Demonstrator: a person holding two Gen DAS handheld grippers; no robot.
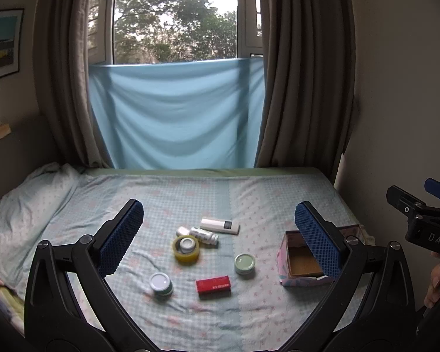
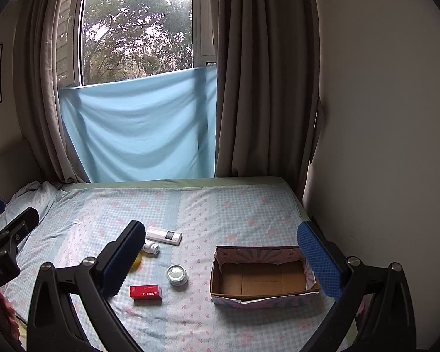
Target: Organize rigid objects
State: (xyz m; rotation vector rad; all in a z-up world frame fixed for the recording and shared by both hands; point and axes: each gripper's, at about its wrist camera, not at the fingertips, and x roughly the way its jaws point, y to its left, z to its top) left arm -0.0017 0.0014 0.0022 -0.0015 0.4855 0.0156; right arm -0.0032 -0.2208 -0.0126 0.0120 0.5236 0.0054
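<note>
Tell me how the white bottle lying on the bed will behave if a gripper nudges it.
The white bottle lies on its side, so it will probably roll. The yellow tape roll close beside it may stop it. The soft bed sheet likely damps rolling.

You are looking at a bed (image 1: 173,187) lying under a checked sheet, a pillow (image 1: 23,205) resting at its left. Brown curtains (image 1: 302,73) are hanging beside the window (image 1: 176,14), a blue cloth (image 1: 176,111) covering its lower part.

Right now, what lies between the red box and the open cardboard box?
In the right wrist view, only bare bedsheet separates the red box from the cardboard box; the green-lidded jar sits farther back.
</note>
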